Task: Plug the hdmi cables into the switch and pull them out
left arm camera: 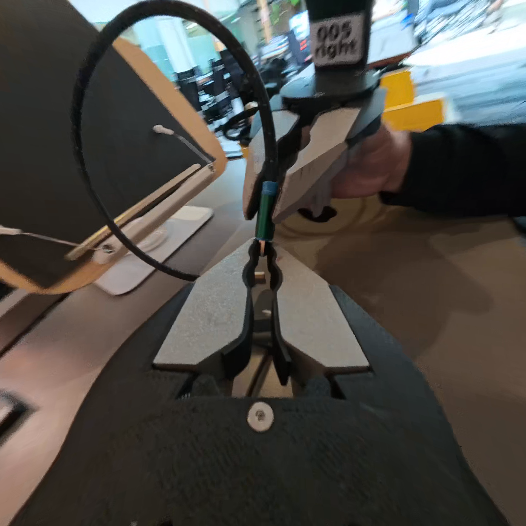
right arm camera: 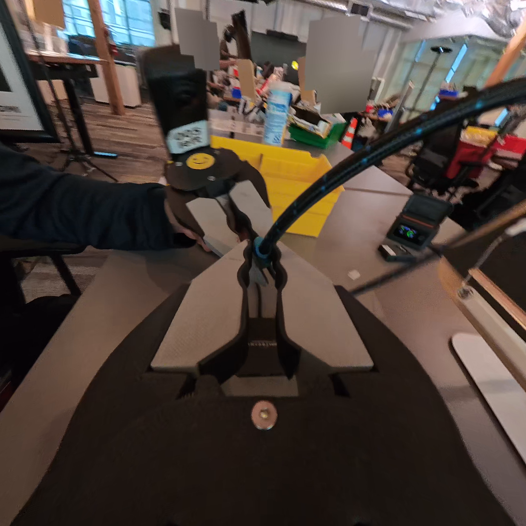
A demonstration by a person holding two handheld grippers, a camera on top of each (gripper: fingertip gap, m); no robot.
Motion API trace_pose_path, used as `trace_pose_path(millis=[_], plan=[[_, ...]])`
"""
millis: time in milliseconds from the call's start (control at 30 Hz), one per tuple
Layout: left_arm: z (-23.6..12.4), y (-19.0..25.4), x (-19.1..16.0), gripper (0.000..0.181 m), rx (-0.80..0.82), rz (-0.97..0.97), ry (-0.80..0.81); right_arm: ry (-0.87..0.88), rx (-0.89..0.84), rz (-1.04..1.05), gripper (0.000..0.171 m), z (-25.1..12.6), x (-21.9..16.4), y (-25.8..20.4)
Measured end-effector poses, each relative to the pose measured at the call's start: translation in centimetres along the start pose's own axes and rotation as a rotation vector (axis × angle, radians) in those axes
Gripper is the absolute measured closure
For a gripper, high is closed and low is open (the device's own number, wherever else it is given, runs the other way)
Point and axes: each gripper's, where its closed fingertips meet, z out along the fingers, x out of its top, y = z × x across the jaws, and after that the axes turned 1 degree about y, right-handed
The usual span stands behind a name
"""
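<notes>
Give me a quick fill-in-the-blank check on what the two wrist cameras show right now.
1. The cable looping away from the connector is ___ in colour.
2. The connector's body is ___, with a blue collar at its cable end.
3. The right gripper has its jaws ___ on the connector.
4. The bin on the table behind the grippers is ___.

Missing words: black; green; shut; yellow.
</notes>
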Motion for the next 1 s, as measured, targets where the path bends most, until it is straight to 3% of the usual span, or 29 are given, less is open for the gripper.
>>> trace_pose_path(millis=[100,167,367,500,1000], plan=[[0.1,-2.8,-2.0,0.18,0.263,0.282,-0.157,-0.083,-0.101,0.08,0.156,0.1,-1.9,2.3],[0.1,-3.7,-2.8,0.179,0.353,0.419,-0.228,-0.116,-0.124,0.135,0.155,0.4,-3.0,3.0],[0.0,-4.4,-3.8,0.18,0.412,0.629,-0.317,-0.155,-0.116,0.351,0.143,1.1,-5.0,3.5],[0.3,-4.4,-3.9,0.18,0.449,0.753,-0.345,-0.087,-0.068,0.464,0.15,1.2,-4.5,3.3],[0.5,-4.7,-4.1,0.18,0.494,0.845,-0.371,-0.129,-0.099,0.5,0.145,0.9,-5.4,3.8]])
